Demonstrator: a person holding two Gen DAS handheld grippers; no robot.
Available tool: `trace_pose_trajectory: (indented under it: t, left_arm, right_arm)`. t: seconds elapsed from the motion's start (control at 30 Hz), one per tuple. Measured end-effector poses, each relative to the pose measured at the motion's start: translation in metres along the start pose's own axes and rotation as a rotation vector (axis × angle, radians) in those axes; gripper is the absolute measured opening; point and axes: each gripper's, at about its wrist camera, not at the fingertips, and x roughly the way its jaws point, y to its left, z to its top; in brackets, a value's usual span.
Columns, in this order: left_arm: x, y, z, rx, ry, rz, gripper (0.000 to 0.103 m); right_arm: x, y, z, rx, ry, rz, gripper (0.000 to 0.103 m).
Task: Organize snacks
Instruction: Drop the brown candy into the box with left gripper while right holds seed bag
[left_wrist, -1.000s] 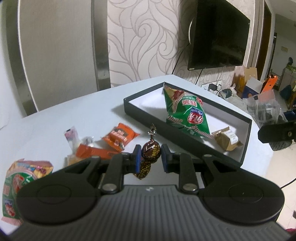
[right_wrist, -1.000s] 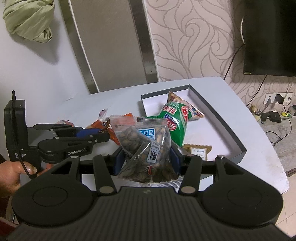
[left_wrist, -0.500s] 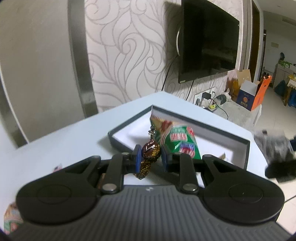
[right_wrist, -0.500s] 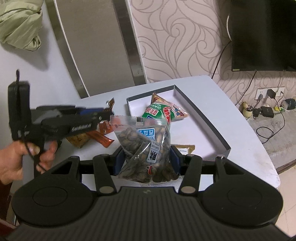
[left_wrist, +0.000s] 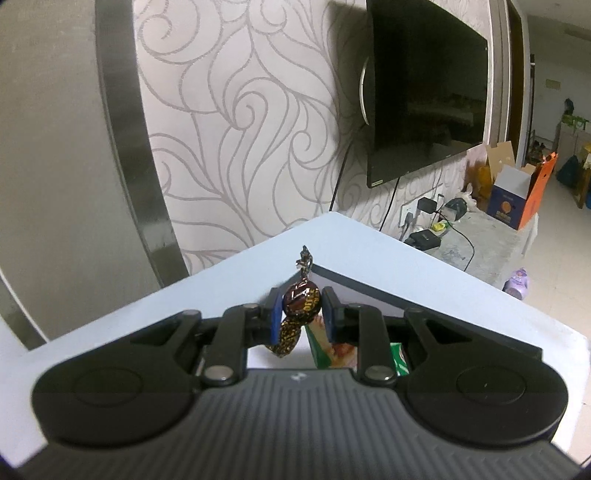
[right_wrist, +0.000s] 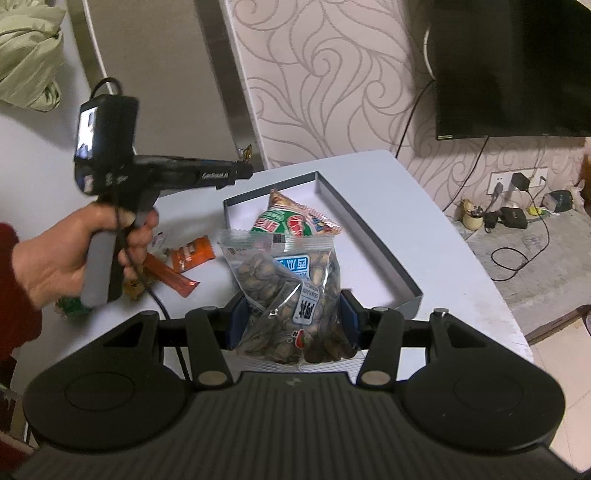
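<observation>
While the left gripper (left_wrist: 301, 314) sits at the lower centre of its own view, its blue pads are pinched together on a brown wrapped candy (left_wrist: 300, 300), whose twisted foil end sticks up above the fingertips and whose lower twist hangs down below them. Behind the candy, a corner of the dark-walled box (left_wrist: 369, 291) shows against the pale blue table (left_wrist: 443, 280), and a bit of a green snack bag (left_wrist: 319, 350) peeks out under the fingers. A dark television (left_wrist: 424, 92) fills the upper right of that frame, on a wall with swirled wallpaper.

From the right wrist view, the right gripper (right_wrist: 291, 321) is clamped on a clear bag of seeds (right_wrist: 288, 291), its pads pressing both sides of the bag at the lower centre of the frame. Beyond that bag lies the open box (right_wrist: 373, 243), with the green snack bag (right_wrist: 291, 221) resting inside it near the far end. At the left of the frame, a person's hand (right_wrist: 74, 254) with a red sleeve grips the handle of the left gripper (right_wrist: 243, 168), held above the table with its tip near the box's far left corner; the candy is only just visible at its tip. Below that hand, orange wrapped snacks (right_wrist: 192, 254) lie on the table, to the left of the box and apart from it.
</observation>
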Motion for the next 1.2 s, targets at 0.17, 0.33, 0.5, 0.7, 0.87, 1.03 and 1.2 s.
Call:
trace_pose_trajectory:
  t: [0.17, 0.33, 0.5, 0.7, 0.87, 1.03, 1.2]
  left_arm:
    - [0.012, -0.005, 0.003, 0.017, -0.002, -0.015, 0.027]
    - [0.022, -0.009, 0.004, 0.033, 0.016, -0.01, 0.027]
    - [0.022, -0.01, 0.006, 0.035, 0.003, -0.007, 0.039]
    - [0.015, -0.012, 0.008, 0.036, -0.024, -0.005, 0.064]
    - [0.007, -0.011, 0.007, 0.035, -0.03, -0.007, 0.064]
    - [-0.017, -0.01, 0.001, 0.026, -0.055, 0.012, 0.064]
    - [-0.06, -0.005, -0.018, -0.01, -0.059, 0.024, 0.064]
  right_arm:
    - [-0.004, -0.007, 0.0, 0.015, -0.005, -0.022, 0.057]
    - [-0.006, -0.009, -0.001, 0.02, -0.005, -0.026, 0.057]
    - [-0.005, -0.007, -0.002, 0.022, -0.004, -0.02, 0.057]
    - [-0.006, -0.004, -0.003, 0.023, -0.003, -0.019, 0.057]
    - [-0.008, -0.002, -0.005, 0.021, -0.01, -0.021, 0.057]
    - [-0.009, -0.003, -0.004, 0.026, -0.02, -0.026, 0.057]
    - [-0.003, -0.006, 0.003, 0.023, -0.036, -0.03, 0.057]
